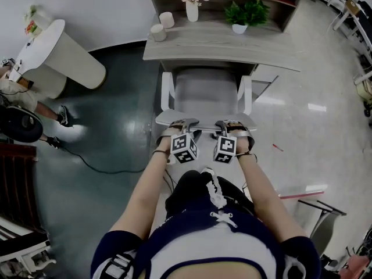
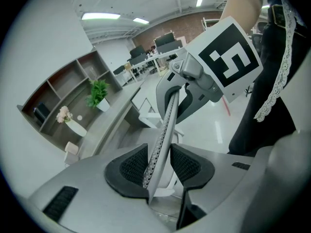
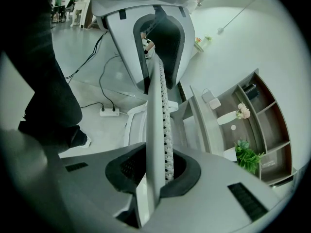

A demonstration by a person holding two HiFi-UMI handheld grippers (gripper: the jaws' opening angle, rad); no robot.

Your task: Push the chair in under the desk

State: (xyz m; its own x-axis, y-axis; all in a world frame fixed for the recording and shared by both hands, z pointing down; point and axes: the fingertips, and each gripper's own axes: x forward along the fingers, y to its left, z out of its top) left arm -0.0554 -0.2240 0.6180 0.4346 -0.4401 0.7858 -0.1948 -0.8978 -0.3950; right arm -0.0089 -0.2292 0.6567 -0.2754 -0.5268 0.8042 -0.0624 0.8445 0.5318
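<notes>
A white chair with a grey seat (image 1: 206, 92) faces the grey desk (image 1: 221, 46), its seat front partly under the desktop. The thin perforated top edge of the chair back (image 1: 203, 122) is nearest to me. My left gripper (image 1: 185, 123) straddles that edge left of centre. In the left gripper view the chair back (image 2: 165, 125) runs between the jaws of the left gripper (image 2: 160, 166), against one pad with a small gap at the other. My right gripper (image 1: 225, 123) is shut on the edge right of centre. The chair back (image 3: 156, 106) sits pinched in the right gripper (image 3: 155, 169).
On the desk stand a flower vase (image 1: 192, 4), a potted plant (image 1: 247, 13) and two cups (image 1: 158, 32). A white round table (image 1: 58, 51) and a seated person (image 1: 17, 92) are at the left. A cable (image 1: 99, 164) and a power strip (image 3: 109, 111) lie on the floor.
</notes>
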